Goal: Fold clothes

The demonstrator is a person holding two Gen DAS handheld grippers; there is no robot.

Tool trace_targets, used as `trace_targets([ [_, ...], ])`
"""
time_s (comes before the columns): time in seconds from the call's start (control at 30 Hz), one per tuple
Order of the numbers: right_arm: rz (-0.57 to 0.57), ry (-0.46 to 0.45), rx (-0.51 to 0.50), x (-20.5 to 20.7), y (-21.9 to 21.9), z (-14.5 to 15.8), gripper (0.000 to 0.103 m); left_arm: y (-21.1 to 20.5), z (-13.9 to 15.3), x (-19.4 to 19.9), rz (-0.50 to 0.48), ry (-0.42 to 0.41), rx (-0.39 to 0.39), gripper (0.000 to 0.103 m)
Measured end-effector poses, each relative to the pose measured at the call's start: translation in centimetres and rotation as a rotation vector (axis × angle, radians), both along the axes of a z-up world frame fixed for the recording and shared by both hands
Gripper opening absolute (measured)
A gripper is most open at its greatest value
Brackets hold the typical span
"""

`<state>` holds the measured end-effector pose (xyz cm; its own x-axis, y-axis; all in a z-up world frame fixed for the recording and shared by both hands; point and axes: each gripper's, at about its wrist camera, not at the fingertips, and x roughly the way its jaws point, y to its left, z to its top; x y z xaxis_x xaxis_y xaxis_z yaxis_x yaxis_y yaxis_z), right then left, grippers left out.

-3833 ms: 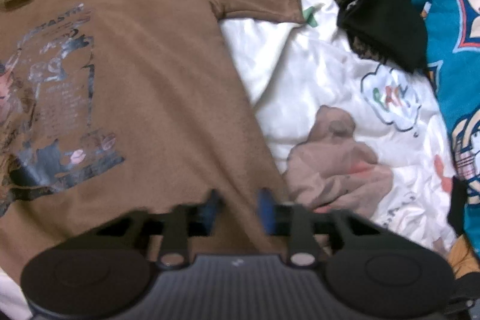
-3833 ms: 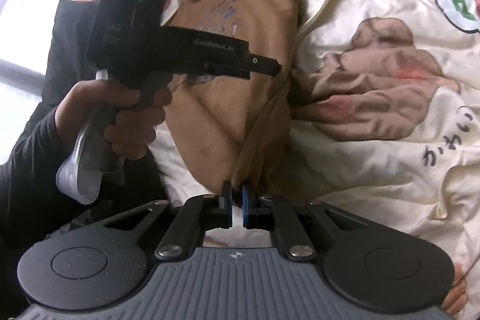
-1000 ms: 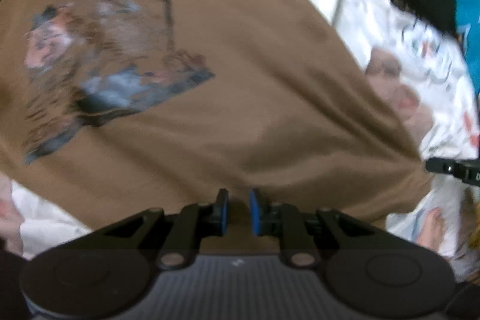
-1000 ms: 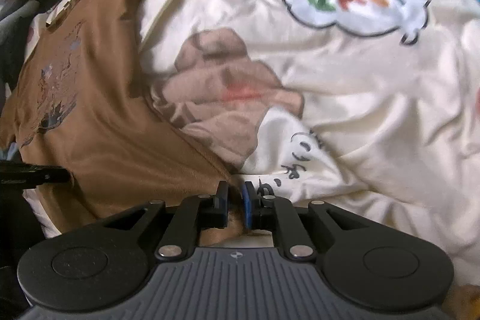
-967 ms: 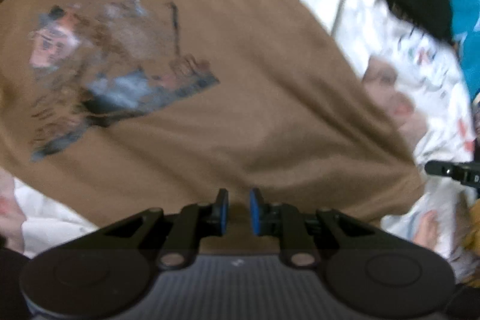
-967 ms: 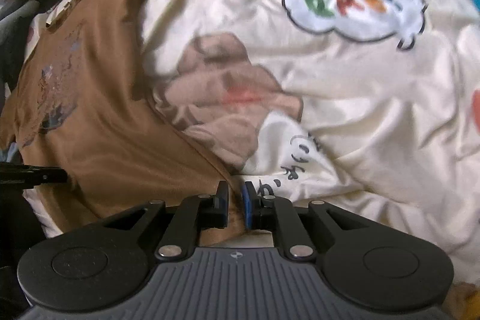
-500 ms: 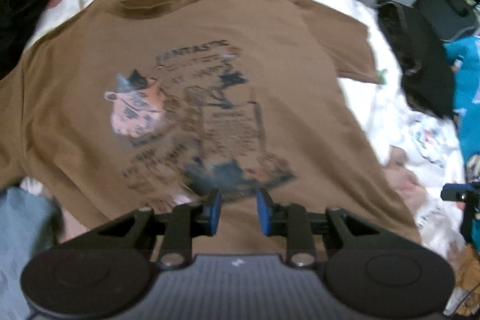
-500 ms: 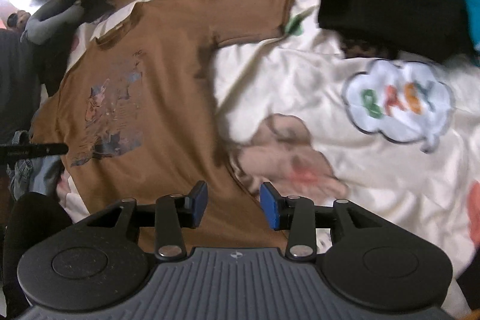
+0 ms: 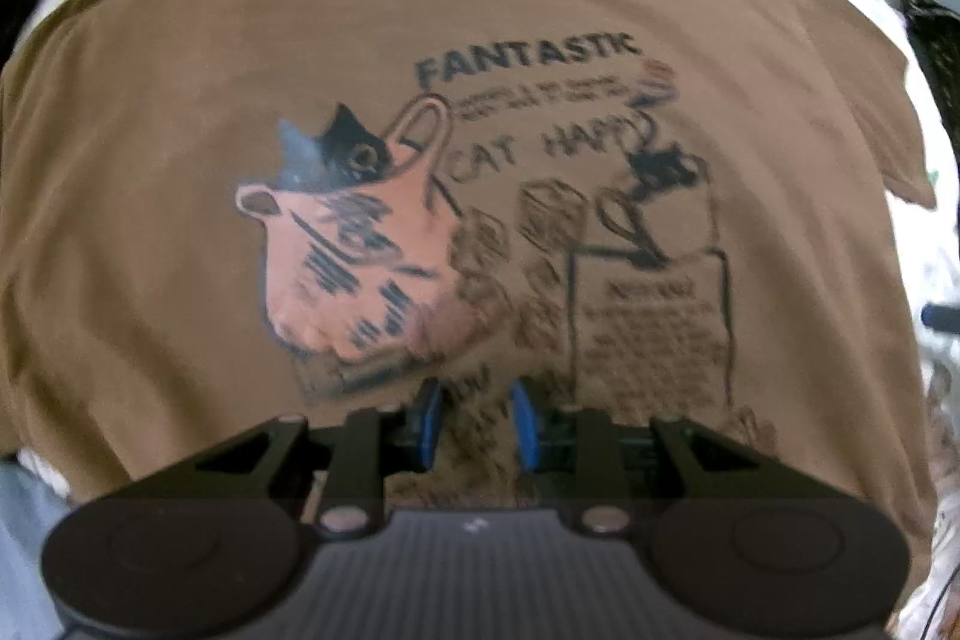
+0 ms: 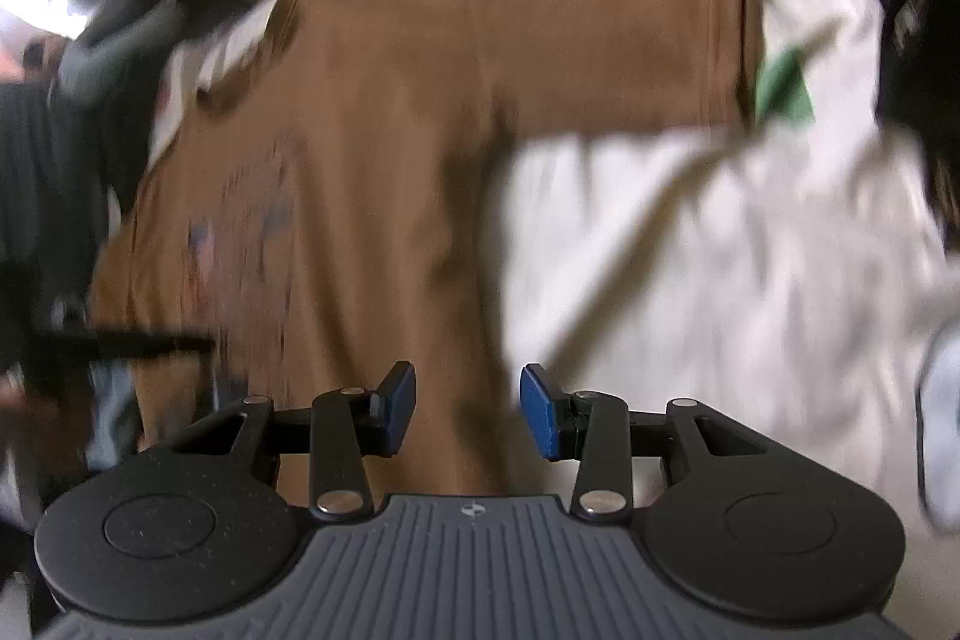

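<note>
brown t-shirt (image 9: 180,148) flat, print up; left gripper (image 9: 474,421), right gripper (image 10: 468,409) spread, empty.

Tee (image 9: 180,112): brown, darker collar, black "FANTASTK" text, pink pot with black cat. Sheet (image 10: 750,280): white, small green patch far right. Gripper pads (image 10: 543,415): blue, bodies black.

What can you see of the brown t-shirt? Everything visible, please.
The brown t-shirt lies spread flat, print side up, on a white bedsheet. It looks like soft cotton, with a ribbed crew collar at the top and short sleeves out to the sides. The chest print shows a black cat in a pink bag plus the word FANTASTIC. Neither claw grips it; no folds yet.
</note>
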<state>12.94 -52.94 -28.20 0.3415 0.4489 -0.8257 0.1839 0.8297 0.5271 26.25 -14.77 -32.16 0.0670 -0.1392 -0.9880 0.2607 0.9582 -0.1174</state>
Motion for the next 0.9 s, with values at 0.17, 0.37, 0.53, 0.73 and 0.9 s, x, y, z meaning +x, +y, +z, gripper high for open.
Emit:
trace_targets([
  [0.17,-0.058,0.046,0.075,3.9,-0.9,-1.8,0.04,0.3,-0.7,1.8,-0.007,0.056,-0.002,0.027],
  [0.37,0.08,0.23,0.067,4.5,1.1,-4.2,0.024,-0.1,-1.1,2.2,-0.038,0.106,0.026,0.027],
  [0.53,0.185,0.305,-0.012,3.1,1.8,-4.0,0.013,-0.1,-1.2,2.3,-0.05,0.143,0.037,0.027],
  [0.73,0.214,0.391,-0.06,1.6,1.2,-3.9,0.013,0.5,-1.4,1.9,-0.068,0.172,0.028,0.027],
  [0.9,0.305,0.481,-0.133,0.8,2.0,-2.5,0.011,0.5,-1.7,1.6,-0.086,0.197,0.052,0.029],
])
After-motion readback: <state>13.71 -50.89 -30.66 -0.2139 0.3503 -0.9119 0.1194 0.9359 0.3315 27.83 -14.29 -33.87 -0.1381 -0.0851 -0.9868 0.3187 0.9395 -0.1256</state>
